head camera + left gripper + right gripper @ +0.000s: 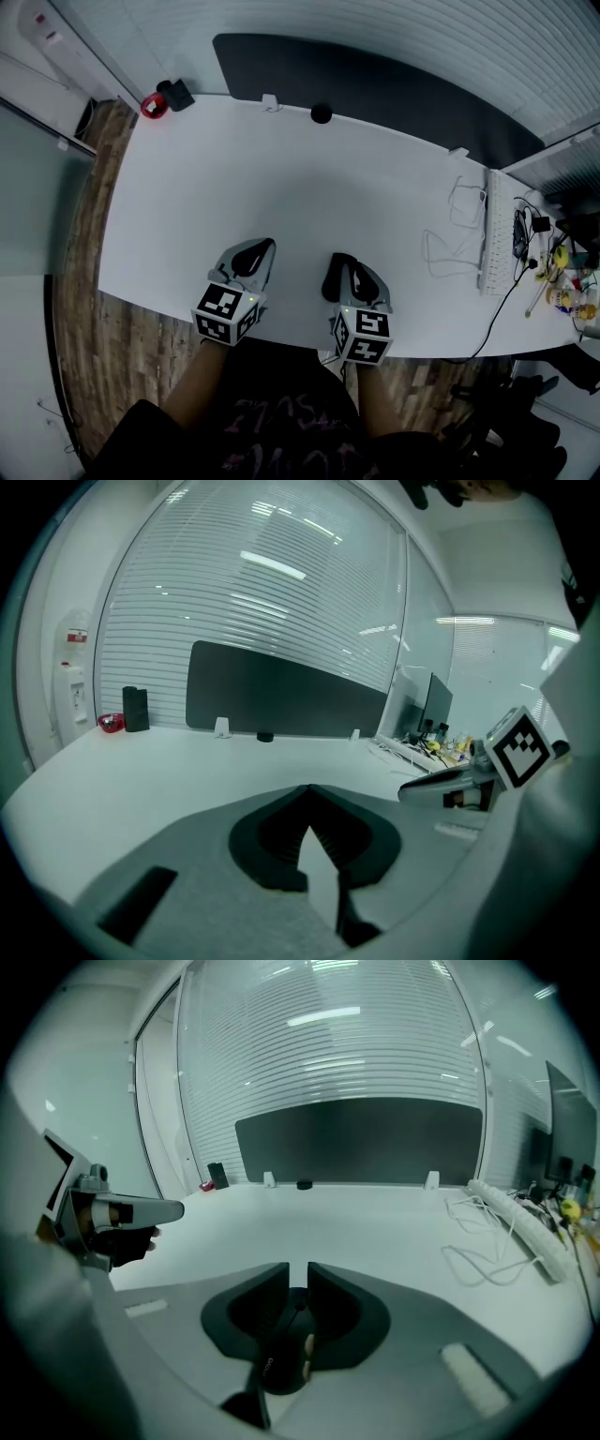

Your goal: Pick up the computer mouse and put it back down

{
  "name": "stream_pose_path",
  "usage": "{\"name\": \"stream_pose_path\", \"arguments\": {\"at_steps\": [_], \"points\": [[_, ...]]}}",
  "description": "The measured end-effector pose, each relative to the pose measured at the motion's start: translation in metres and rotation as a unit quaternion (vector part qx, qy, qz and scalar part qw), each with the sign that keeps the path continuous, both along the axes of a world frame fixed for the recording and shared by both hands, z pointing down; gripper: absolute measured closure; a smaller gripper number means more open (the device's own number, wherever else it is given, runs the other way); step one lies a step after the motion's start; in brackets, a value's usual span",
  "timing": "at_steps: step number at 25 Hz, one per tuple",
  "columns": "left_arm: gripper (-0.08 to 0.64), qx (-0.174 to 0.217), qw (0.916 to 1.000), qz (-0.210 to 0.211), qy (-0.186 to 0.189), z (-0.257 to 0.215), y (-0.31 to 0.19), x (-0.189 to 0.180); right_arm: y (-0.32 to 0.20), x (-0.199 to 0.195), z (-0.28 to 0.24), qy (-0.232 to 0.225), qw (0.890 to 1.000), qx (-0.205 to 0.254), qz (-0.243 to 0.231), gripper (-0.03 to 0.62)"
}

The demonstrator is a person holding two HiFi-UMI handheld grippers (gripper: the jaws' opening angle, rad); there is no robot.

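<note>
A black computer mouse sits between the jaws of my right gripper near the front edge of the white desk. The right gripper view shows both pads pressed against the sides of the mouse, with the jaw tips almost meeting beyond it. I cannot tell whether the mouse touches the desk. My left gripper is a little to the left over the desk. Its jaws are shut tip to tip and hold nothing.
A white keyboard and loose white cables lie at the right, with small clutter beyond them. At the back edge are a small black round object, a red item and a black box. A dark panel stands behind the desk.
</note>
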State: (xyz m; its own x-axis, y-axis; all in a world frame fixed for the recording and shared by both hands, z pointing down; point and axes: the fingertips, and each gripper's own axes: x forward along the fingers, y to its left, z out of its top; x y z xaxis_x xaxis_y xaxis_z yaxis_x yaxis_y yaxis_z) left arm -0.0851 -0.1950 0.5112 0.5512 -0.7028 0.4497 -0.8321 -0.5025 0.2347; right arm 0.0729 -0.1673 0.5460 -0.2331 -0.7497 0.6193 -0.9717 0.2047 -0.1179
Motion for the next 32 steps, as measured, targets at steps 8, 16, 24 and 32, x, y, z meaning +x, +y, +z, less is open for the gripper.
{"name": "stream_pose_path", "arguments": {"at_steps": [8,16,24,32], "points": [[0.56,0.032,0.9994,-0.006,0.004,-0.03,0.004,0.005,0.002,0.02,-0.033,0.007,0.999,0.045,0.029,0.581],[0.561,0.079,0.9968,-0.013,-0.005,-0.069,0.0,0.002,0.0,0.035,-0.075,-0.006,0.995,0.094,0.038,0.583],[0.561,0.127,0.9915,-0.026,-0.001,-0.118,0.002,-0.005,-0.003,0.041,-0.137,0.004,0.986,0.163,0.032,0.583],[0.561,0.179,0.9829,-0.043,0.006,-0.169,0.009,-0.008,0.002,0.044,-0.192,0.011,0.972,0.233,0.011,0.583]]}}
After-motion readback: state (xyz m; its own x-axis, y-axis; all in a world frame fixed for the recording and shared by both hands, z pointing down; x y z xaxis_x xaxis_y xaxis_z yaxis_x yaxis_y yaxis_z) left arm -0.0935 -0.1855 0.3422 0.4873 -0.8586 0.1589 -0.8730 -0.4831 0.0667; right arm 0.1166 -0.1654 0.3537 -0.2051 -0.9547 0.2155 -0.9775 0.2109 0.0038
